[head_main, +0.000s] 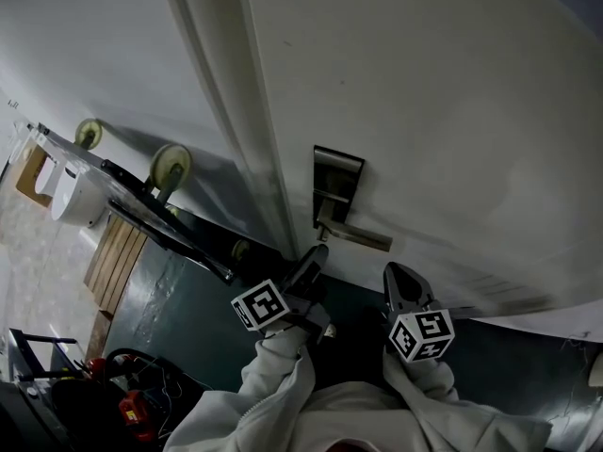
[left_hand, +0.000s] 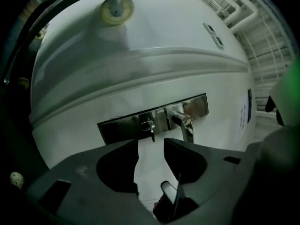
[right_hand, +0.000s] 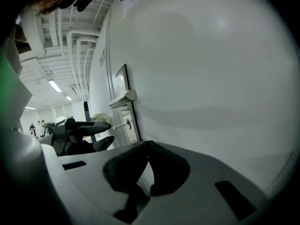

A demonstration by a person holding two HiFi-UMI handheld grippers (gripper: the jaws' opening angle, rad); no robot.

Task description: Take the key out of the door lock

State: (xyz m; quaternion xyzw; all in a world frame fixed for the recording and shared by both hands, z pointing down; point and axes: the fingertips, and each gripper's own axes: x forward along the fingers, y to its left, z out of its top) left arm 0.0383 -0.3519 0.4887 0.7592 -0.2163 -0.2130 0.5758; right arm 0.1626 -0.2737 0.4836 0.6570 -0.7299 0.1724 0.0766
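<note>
A white door (head_main: 452, 111) carries a steel lock plate (head_main: 336, 191) with a lever handle (head_main: 360, 237). In the left gripper view the key (left_hand: 151, 129) sticks out of the cylinder in the plate (left_hand: 122, 128), left of the handle (left_hand: 183, 123). My left gripper (left_hand: 151, 145) is open and nothing is between its fingers; the key lies just beyond the tips. In the head view the left gripper (head_main: 314, 260) points at the plate from below. My right gripper (head_main: 399, 279) hovers beside it by the door, shut and empty. In the right gripper view the key (right_hand: 123, 124) juts out below the handle (right_hand: 124, 97).
A wheeled cart (head_main: 151, 205) with pale castors (head_main: 171, 167) stands left of the door, next to the door frame (head_main: 236, 111). Red and black gear (head_main: 132, 408) lies on the dark floor at lower left. Grey sleeves (head_main: 283, 384) fill the bottom edge.
</note>
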